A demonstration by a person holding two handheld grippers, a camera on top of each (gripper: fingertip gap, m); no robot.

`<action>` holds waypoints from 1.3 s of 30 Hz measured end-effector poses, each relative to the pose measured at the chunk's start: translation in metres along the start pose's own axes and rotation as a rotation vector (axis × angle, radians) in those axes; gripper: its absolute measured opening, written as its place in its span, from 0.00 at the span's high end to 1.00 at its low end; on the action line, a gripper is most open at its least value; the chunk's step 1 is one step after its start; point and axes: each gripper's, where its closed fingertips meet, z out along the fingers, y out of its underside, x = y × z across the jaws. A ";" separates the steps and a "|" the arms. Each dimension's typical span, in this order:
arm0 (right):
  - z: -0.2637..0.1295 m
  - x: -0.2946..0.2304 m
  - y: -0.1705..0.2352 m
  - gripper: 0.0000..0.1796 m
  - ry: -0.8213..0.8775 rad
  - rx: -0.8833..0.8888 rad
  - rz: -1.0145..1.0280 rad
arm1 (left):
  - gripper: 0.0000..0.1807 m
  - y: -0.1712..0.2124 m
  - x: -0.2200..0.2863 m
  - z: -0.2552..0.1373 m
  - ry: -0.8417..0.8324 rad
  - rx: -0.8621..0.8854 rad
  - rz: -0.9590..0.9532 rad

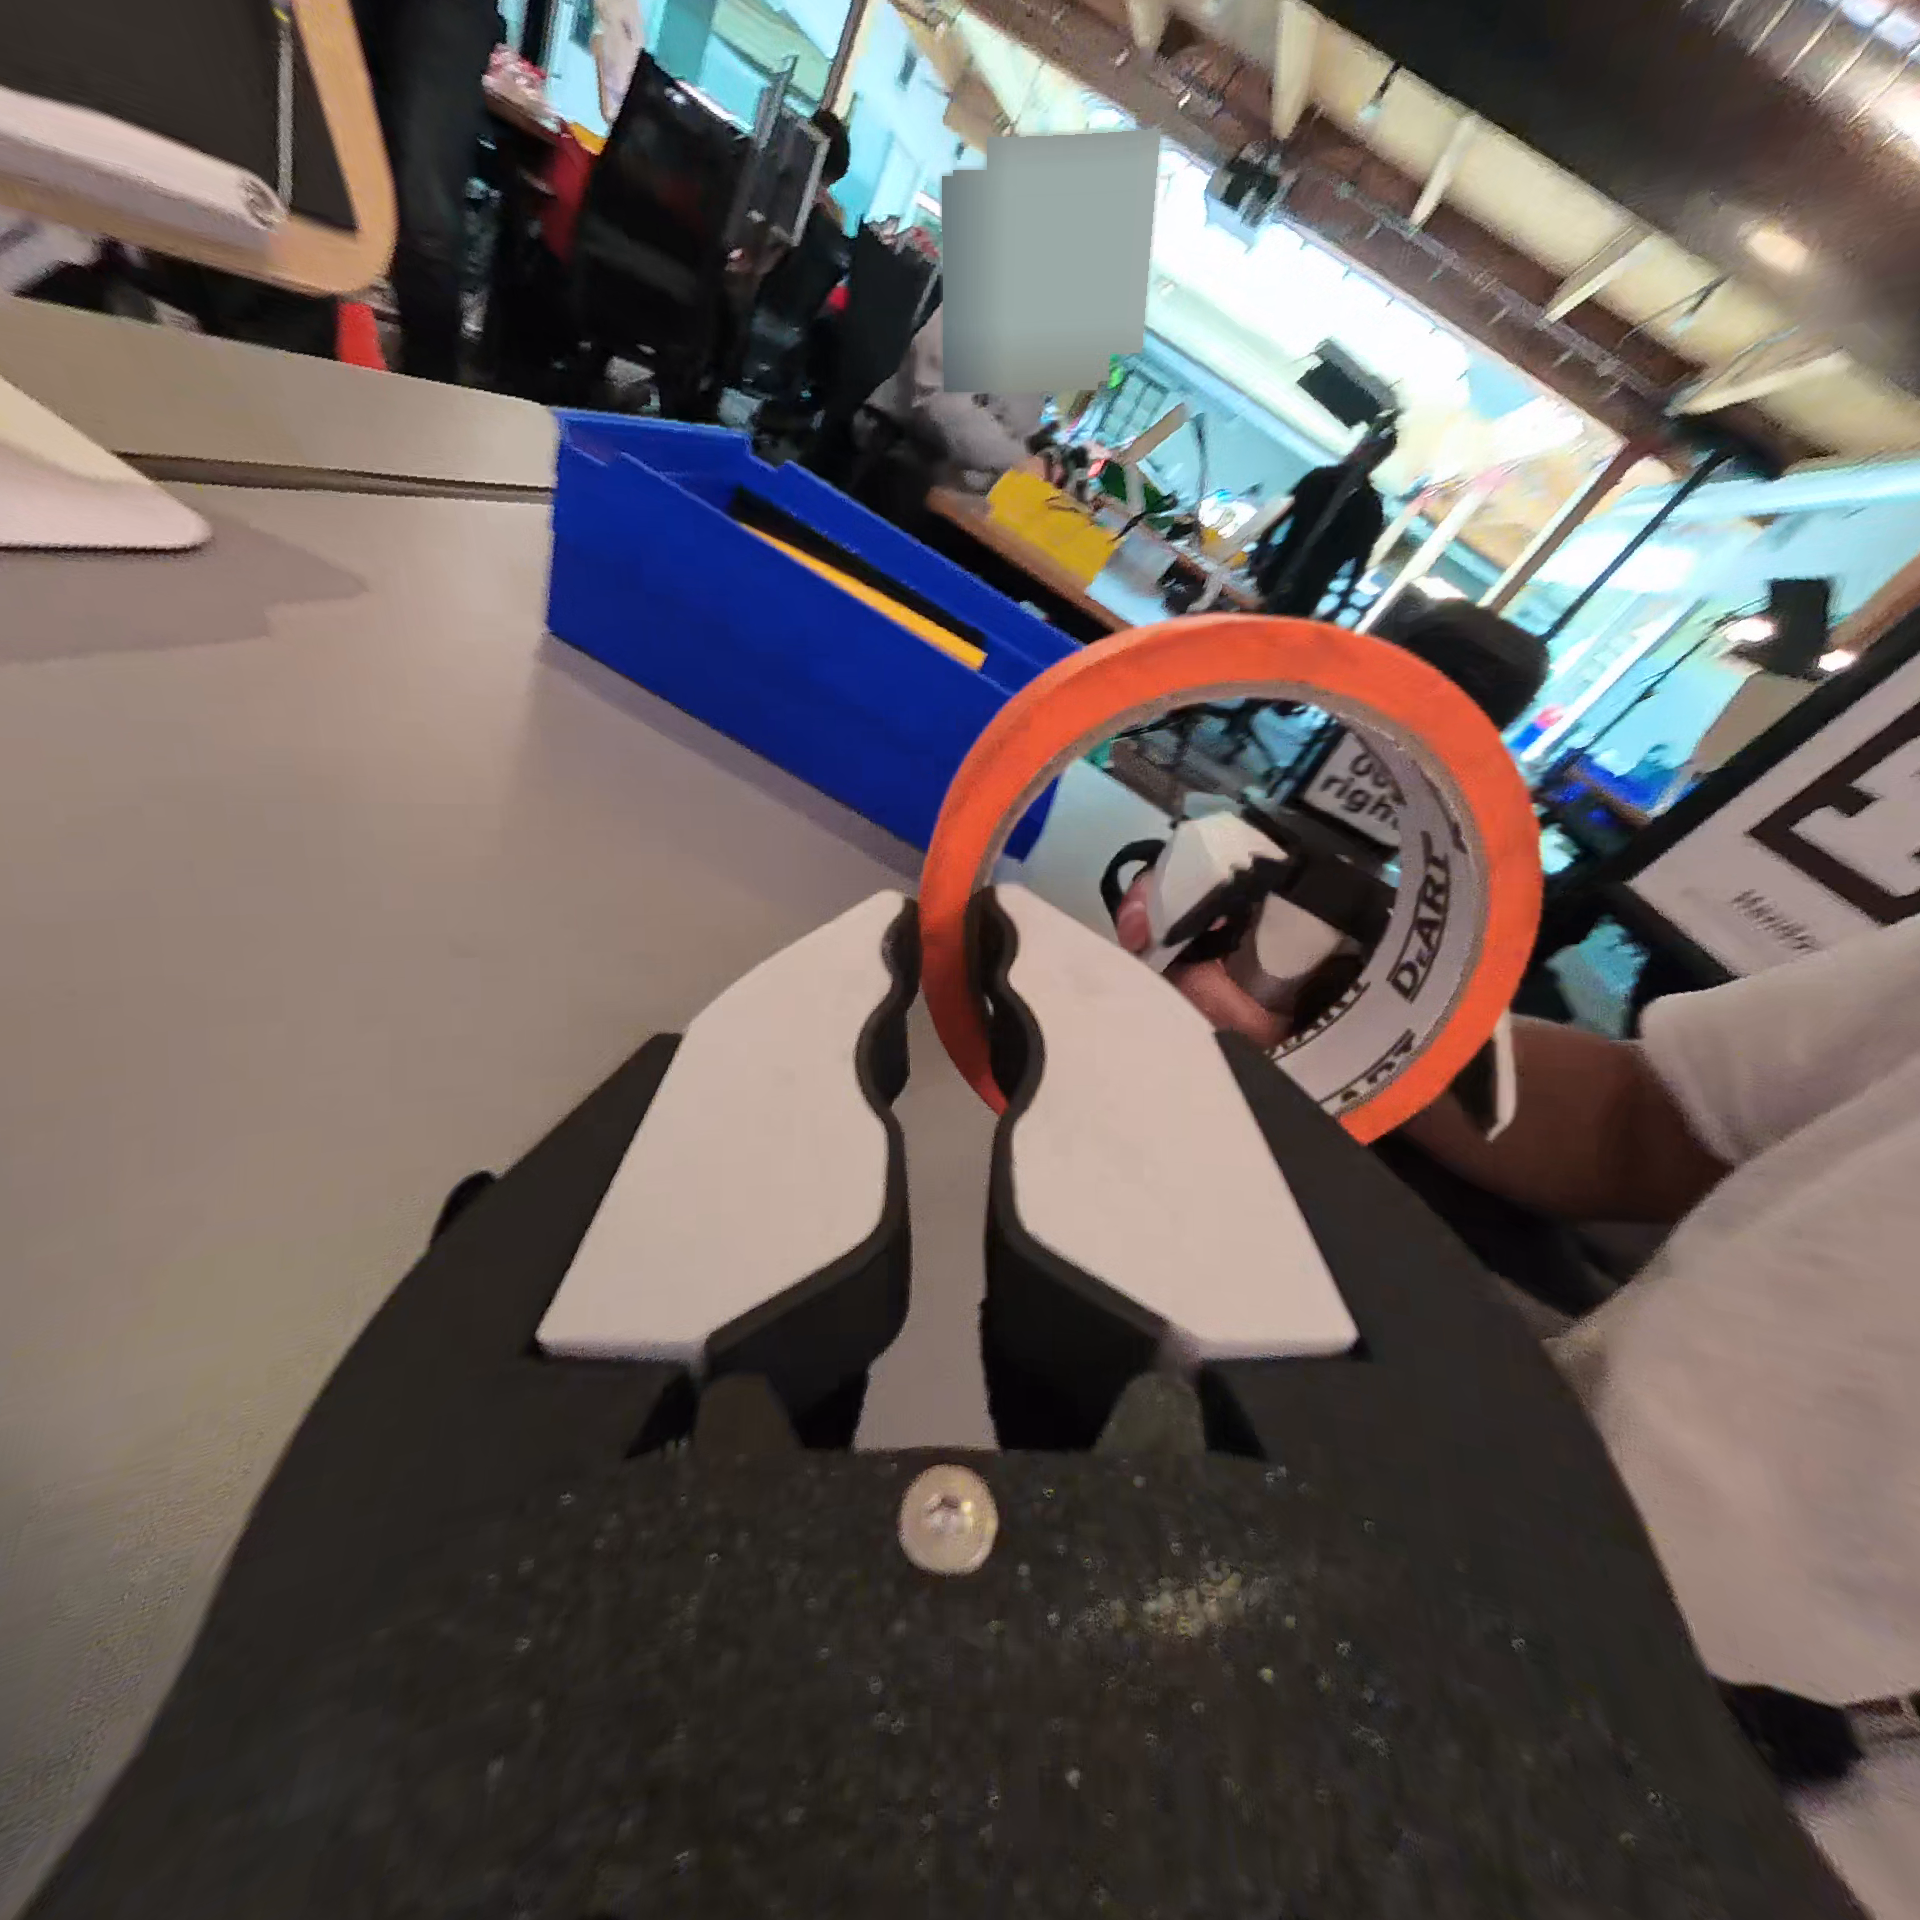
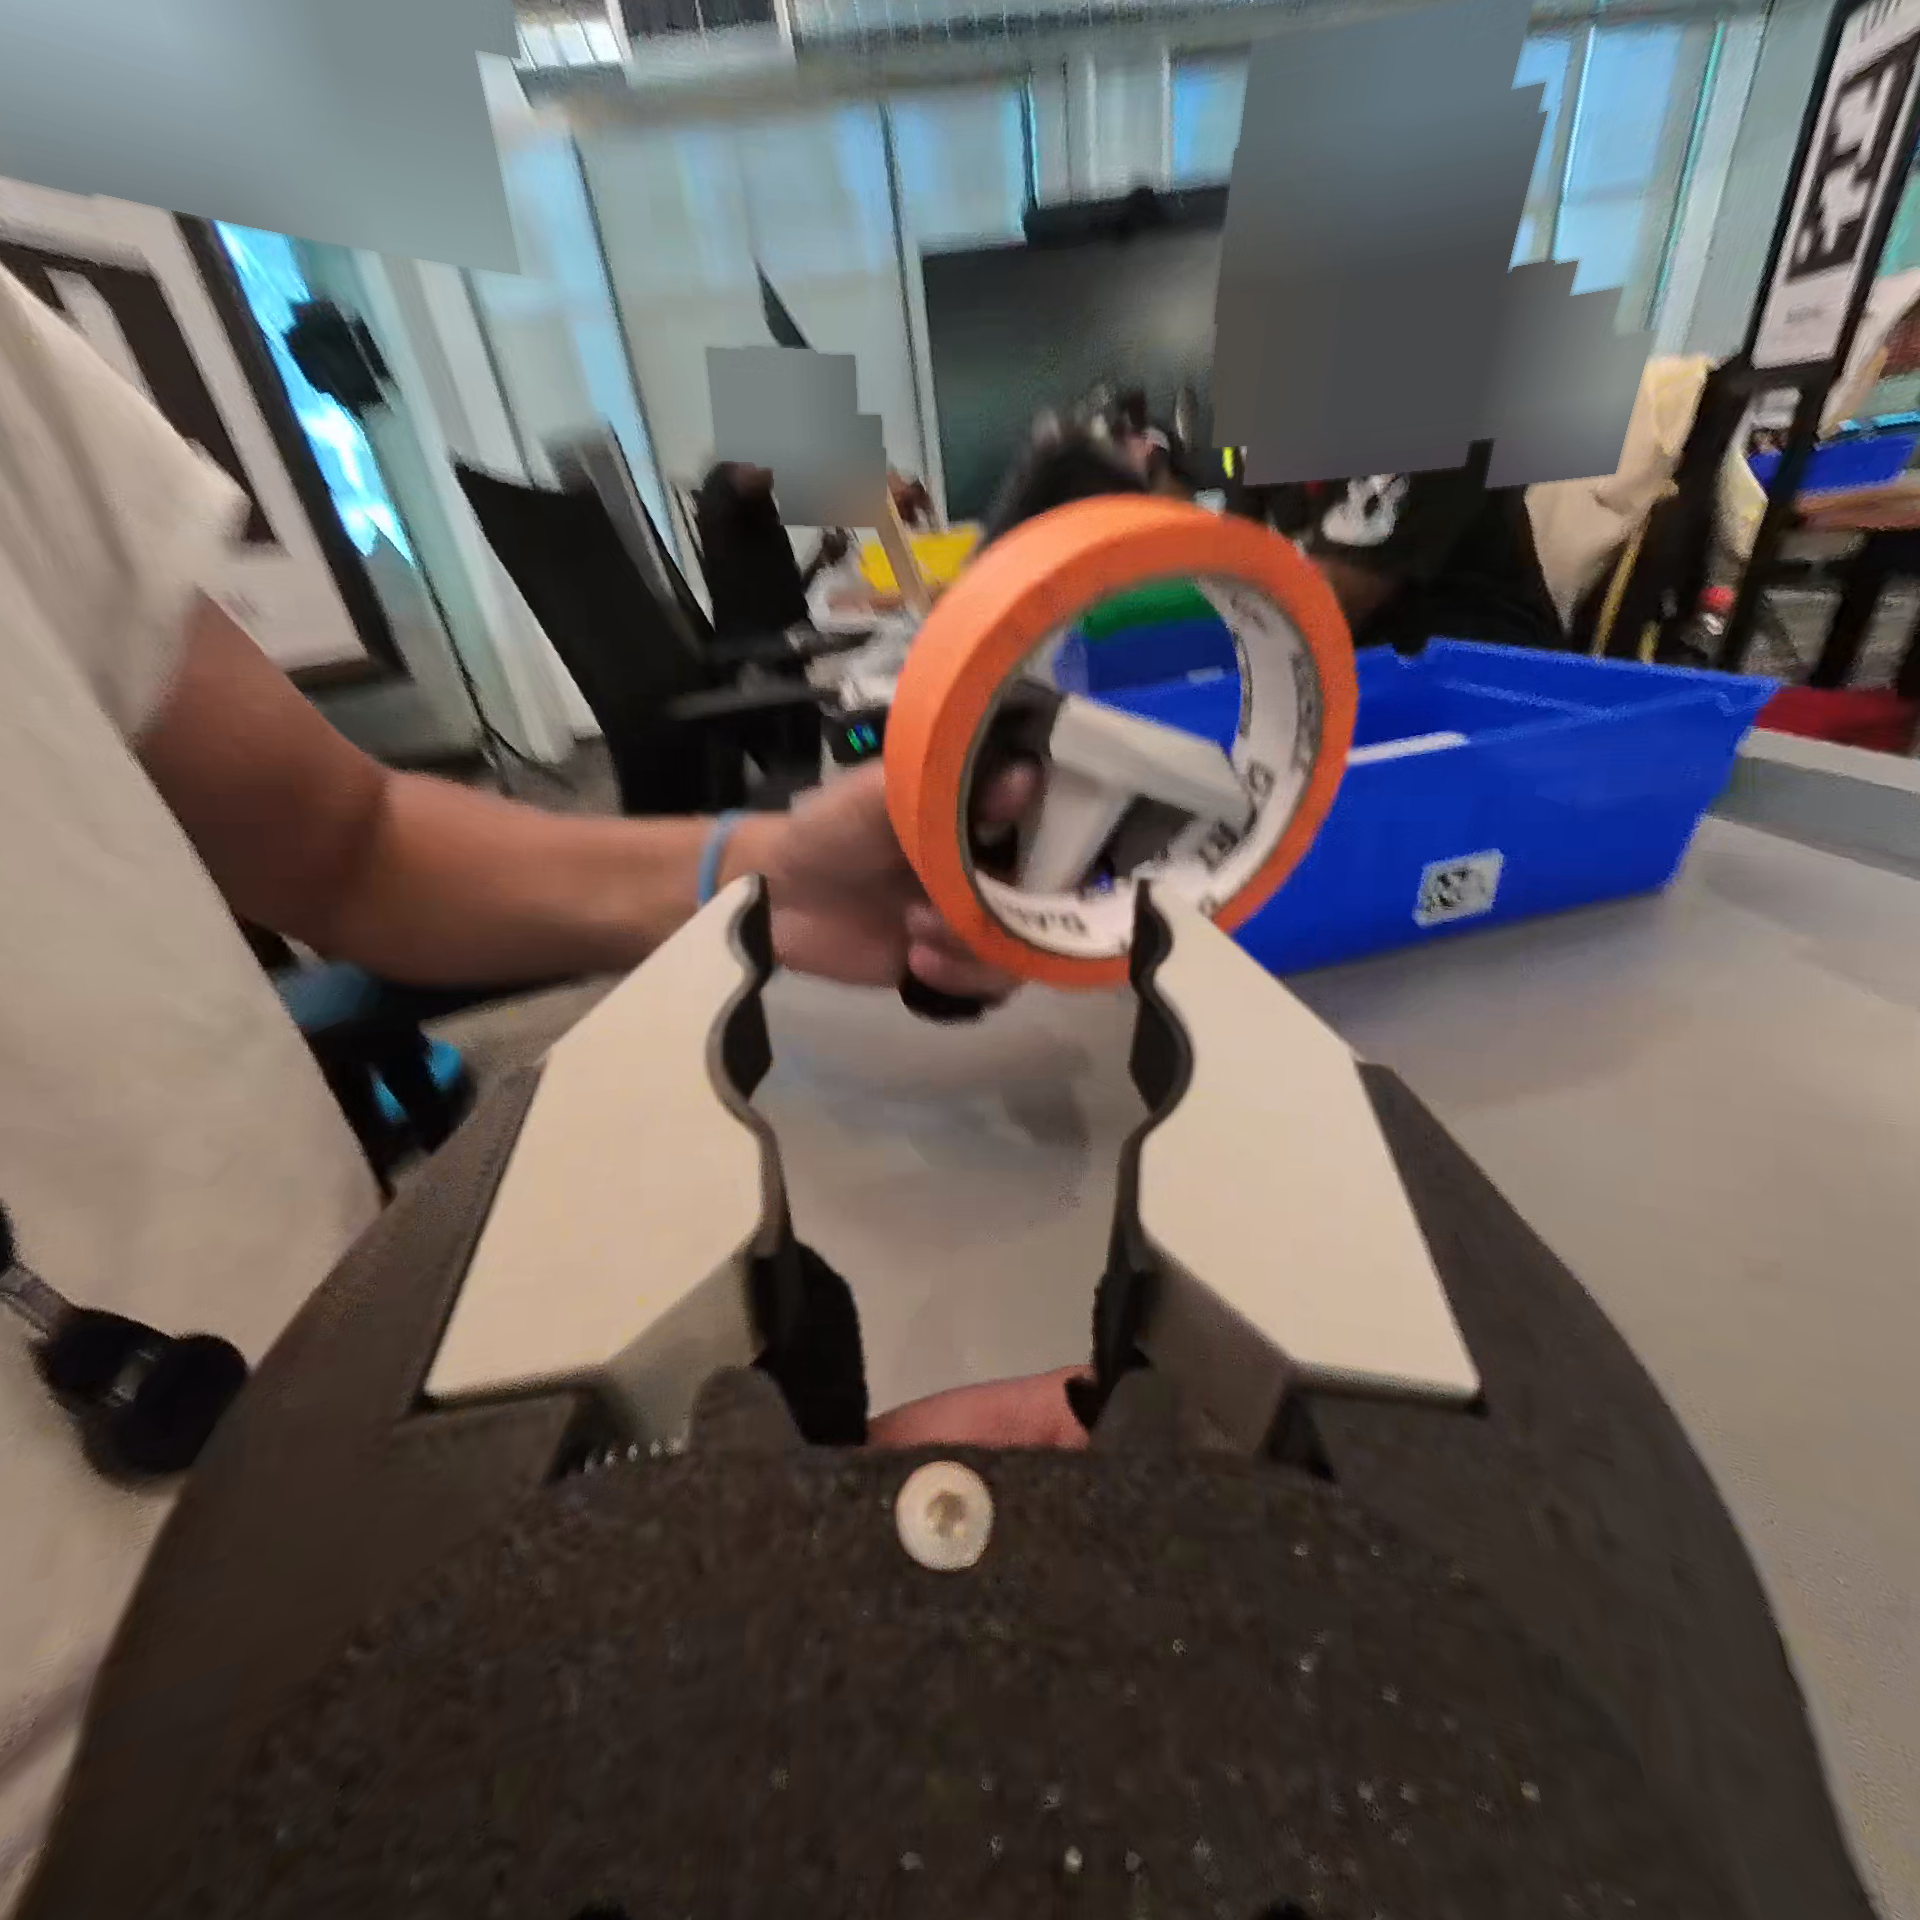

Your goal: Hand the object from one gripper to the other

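Grey table — blue bin holds yellow-black item.

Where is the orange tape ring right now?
The orange tape ring is pinched in the left gripper, held above the table near the blue bin.

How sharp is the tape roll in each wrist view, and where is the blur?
Left wrist view: tape roll crisp in the left gripper; ceiling edges smeared. Right wrist view: tape roll softer, background blurred, right gripper sharper.
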 end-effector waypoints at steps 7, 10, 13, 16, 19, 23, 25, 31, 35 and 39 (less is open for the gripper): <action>0.003 -0.011 -0.007 0.80 -0.073 0.071 0.050 | 0.95 0.016 0.012 0.016 0.079 -0.008 -0.068; 0.004 -0.017 0.000 0.94 -0.111 0.031 0.039 | 0.94 0.019 0.013 0.019 0.080 -0.017 -0.068; 0.004 -0.018 0.004 0.94 -0.120 -0.004 0.019 | 0.94 0.023 0.012 0.020 0.084 -0.033 -0.081; 0.004 -0.008 0.015 0.95 -0.060 -0.068 -0.022 | 0.87 0.021 0.005 0.016 0.051 -0.027 -0.091; -0.002 0.016 0.023 0.95 0.067 -0.131 -0.035 | 0.73 0.012 -0.010 0.004 -0.050 0.009 -0.053; -0.024 0.083 0.054 0.95 0.500 -0.418 -0.272 | 0.63 0.006 -0.016 -0.002 -0.177 0.021 0.030; -0.030 0.095 0.062 0.95 0.626 -0.564 -0.479 | 0.59 0.012 -0.010 0.006 -0.203 -0.014 0.065; -0.005 0.072 0.074 0.95 0.639 -0.739 -0.848 | 0.68 0.030 0.004 0.028 -0.224 -0.122 0.136; -0.002 0.068 0.076 0.94 0.625 -0.719 -0.849 | 0.84 0.034 0.000 0.021 -0.255 -0.161 0.126; -0.002 0.069 0.073 0.89 0.634 -0.680 -0.898 | 0.84 0.034 -0.003 0.019 -0.225 -0.145 0.045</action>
